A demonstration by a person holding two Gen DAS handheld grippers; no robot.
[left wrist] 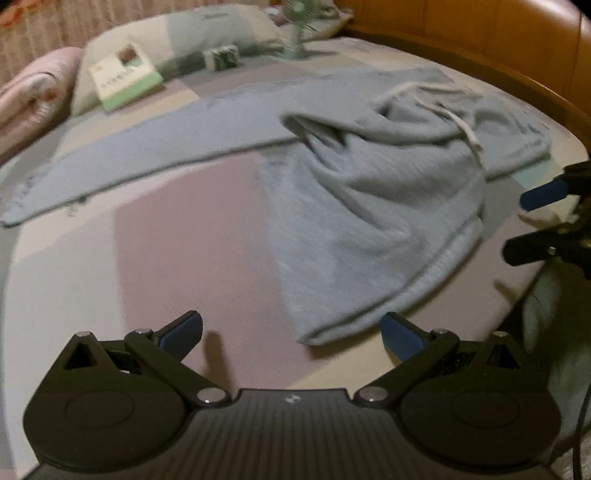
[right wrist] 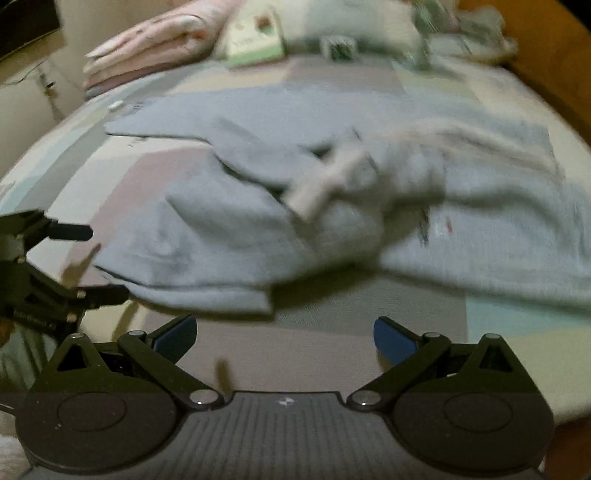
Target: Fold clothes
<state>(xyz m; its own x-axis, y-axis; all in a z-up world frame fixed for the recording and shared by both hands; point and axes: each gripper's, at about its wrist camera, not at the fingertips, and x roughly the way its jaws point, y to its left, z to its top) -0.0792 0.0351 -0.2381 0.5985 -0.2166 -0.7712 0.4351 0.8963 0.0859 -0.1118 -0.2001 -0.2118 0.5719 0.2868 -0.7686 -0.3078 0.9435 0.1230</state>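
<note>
Spread left gripper (left wrist: pixel 291 334) — rumpled sweatpants (left wrist: pixel 354 206) beyond

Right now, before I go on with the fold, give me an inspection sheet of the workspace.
Surface: bed with a pastel patchwork sheet.
Job's things: grey sweatpants lying on the sheet, one leg stretched out flat, the other bunched and crumpled toward the near edge; white drawstring loose on top.
Clutter: book leaning on a pillow; small box; small fan; folded pink bedding.
Grippers: left gripper and right gripper both open, holding nothing, near the bed's front edge.
Cables: a dark cable at the right edge of the left wrist view.
Surroundings: wooden bed frame; both views are motion-blurred.
</note>
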